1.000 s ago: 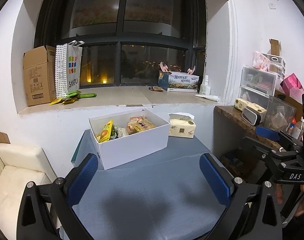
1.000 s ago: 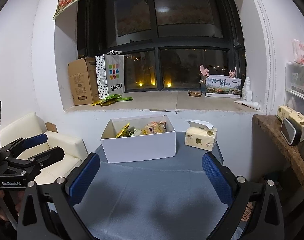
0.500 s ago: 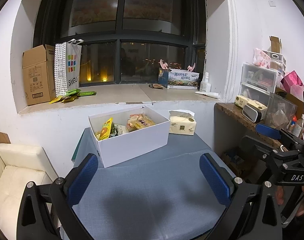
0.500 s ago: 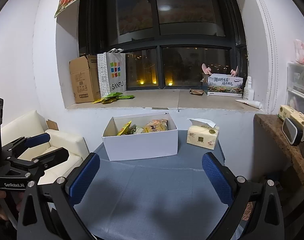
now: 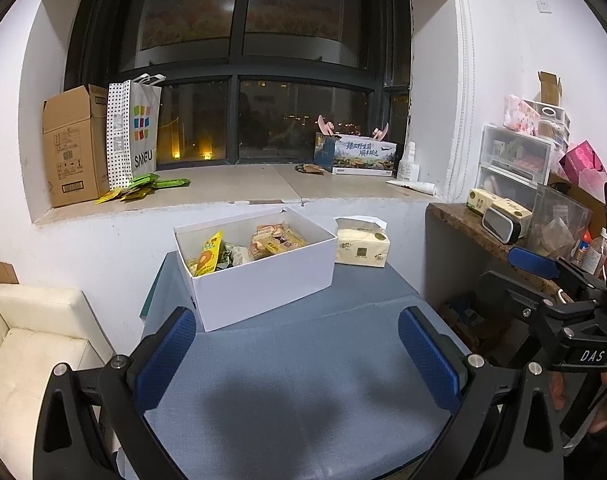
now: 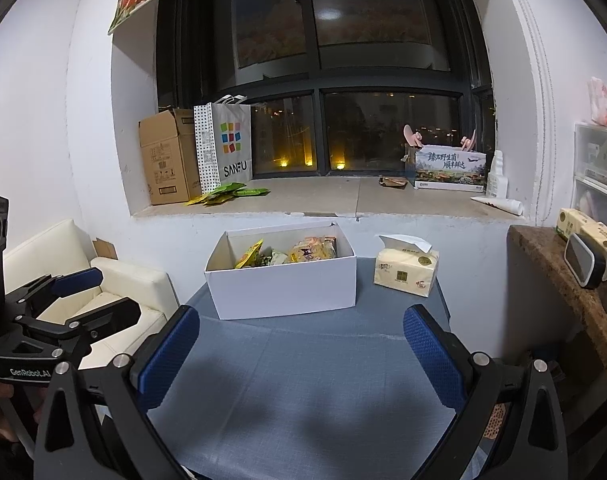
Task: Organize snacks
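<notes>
Your left tool (image 5: 297,350) and right tool (image 6: 301,350) both hang spread wide and empty over the lower middle of their frames, above the bare blue-grey bench (image 5: 303,380). The snacks (image 5: 243,246) sit just above centre in each view, loose inside the open white box (image 5: 259,276) at the far edge of the bench, with a tissue pack (image 5: 361,246) just beside the box on its right. These are sealed film packets, so expect them to be light, crinkly and slippery, and the contents will likely crush if you clamp hard. Take the upright yellow packet (image 5: 209,254) by its flat faces near the top seam, where the film is stiff. More green packets (image 5: 143,188) lie on the windowsill at mid left, flat against the stone, so pinch an overhanging edge there.
</notes>
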### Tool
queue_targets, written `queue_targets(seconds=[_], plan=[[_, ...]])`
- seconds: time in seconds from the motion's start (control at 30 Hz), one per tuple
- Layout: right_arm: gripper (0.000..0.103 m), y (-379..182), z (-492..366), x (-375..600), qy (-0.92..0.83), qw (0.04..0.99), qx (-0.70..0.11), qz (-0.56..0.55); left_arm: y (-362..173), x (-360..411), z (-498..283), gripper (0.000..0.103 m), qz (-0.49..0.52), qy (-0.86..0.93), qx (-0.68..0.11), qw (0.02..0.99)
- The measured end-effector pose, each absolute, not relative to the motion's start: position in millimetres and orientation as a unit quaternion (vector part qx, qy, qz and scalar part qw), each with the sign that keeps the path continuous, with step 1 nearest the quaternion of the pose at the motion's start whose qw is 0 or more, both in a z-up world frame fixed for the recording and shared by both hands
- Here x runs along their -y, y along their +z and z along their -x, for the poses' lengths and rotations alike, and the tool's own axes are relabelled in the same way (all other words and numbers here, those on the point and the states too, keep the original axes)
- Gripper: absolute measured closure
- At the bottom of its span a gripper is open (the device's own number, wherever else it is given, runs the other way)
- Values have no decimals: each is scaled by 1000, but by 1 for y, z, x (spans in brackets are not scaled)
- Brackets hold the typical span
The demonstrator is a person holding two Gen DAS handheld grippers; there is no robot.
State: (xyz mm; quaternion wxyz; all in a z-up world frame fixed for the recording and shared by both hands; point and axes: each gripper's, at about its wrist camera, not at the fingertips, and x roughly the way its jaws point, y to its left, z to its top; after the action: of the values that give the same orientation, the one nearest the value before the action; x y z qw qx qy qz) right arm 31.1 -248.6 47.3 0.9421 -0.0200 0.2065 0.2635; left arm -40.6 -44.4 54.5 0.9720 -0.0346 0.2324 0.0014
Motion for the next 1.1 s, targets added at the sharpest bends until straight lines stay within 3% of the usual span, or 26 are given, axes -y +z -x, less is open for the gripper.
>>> queue_targets(seconds=[1.1], plan=[[0,45,-31,249,267,940,-212,20,52,45,40,0,34,2,-235,971]])
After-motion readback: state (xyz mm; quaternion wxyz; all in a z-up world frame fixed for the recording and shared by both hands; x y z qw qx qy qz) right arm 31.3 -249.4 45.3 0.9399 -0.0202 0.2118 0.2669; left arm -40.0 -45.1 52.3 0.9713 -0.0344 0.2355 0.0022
